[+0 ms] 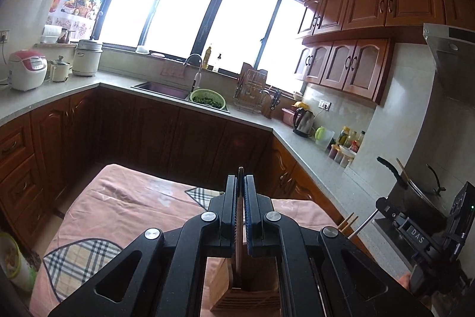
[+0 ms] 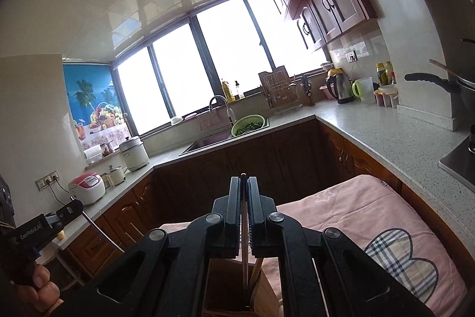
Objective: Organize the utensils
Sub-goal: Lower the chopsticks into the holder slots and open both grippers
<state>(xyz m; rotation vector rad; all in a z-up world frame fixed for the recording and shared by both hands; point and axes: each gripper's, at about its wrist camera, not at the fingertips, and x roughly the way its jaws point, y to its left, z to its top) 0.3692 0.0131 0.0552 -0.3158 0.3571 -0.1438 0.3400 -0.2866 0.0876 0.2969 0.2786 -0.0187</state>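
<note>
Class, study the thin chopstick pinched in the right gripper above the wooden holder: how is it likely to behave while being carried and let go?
The chopstick looks thin and straight, so probably stiff and light. Pinched in the right gripper along a narrow line, it may pivot or slip. Released over the wooden holder, it should drop in and lean.

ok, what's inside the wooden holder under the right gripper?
The wooden holder shows two thin sticks, one clamped in the right gripper. Its bottom is hidden by the gripper frame.
</note>
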